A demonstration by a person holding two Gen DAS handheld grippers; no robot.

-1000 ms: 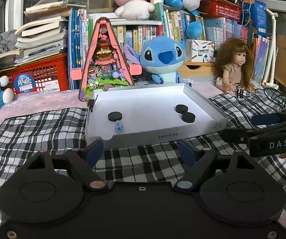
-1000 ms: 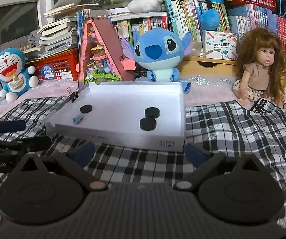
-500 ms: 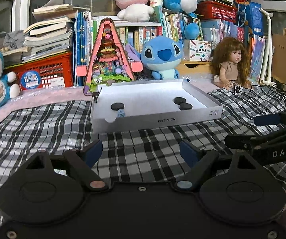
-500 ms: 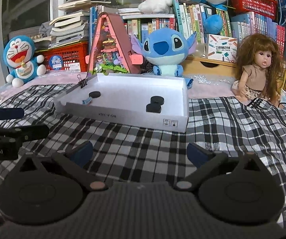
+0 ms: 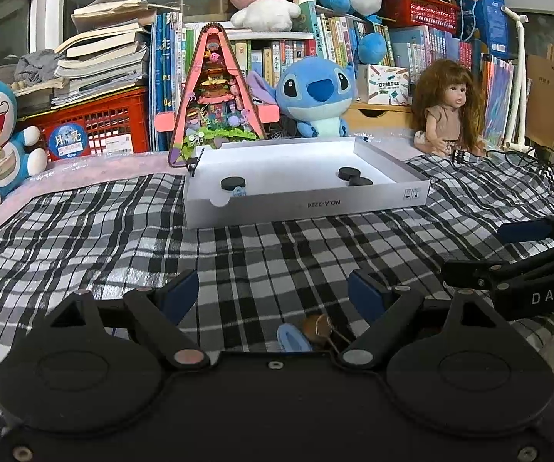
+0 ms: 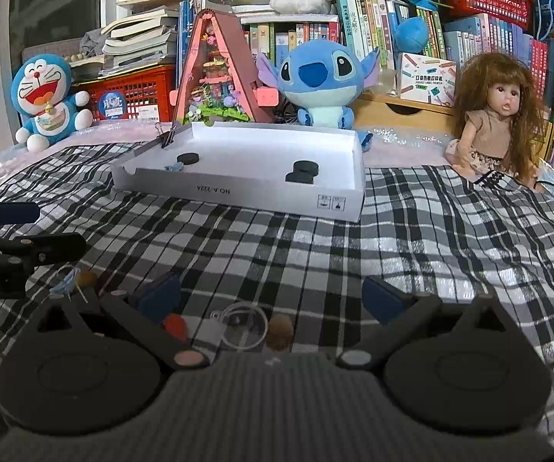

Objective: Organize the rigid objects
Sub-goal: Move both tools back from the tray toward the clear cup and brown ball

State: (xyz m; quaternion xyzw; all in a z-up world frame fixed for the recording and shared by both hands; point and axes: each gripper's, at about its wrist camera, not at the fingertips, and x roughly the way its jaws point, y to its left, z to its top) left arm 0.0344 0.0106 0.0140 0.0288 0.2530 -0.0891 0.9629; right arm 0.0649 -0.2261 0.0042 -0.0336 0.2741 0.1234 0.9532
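A white shallow box (image 5: pixel 308 204) (image 6: pixel 238 194) sits on the checked cloth and holds three black discs (image 5: pixel 233 183) (image 6: pixel 303 167) and a small blue piece (image 5: pixel 239 192). My left gripper (image 5: pixel 273 294) is open and empty, low over the cloth. Between its fingers lie a small blue piece (image 5: pixel 292 339) and a brown round piece (image 5: pixel 317 328). My right gripper (image 6: pixel 273 292) is open and empty. Just in front of it lie a clear ring (image 6: pixel 244 325), a brown piece (image 6: pixel 280 332) and a red piece (image 6: pixel 175 325).
Plush toys (image 5: pixel 315 96), a doll (image 5: pixel 450 109), a pink triangular model house (image 5: pixel 215 96), books and red crates line the back. A cable (image 5: pixel 527 158) lies at the right. A binder clip (image 6: pixel 166 136) is on the box's far left corner.
Both grippers have pulled back from the box and dropped low over the cloth. Small loose pieces near the front edge have come into view.
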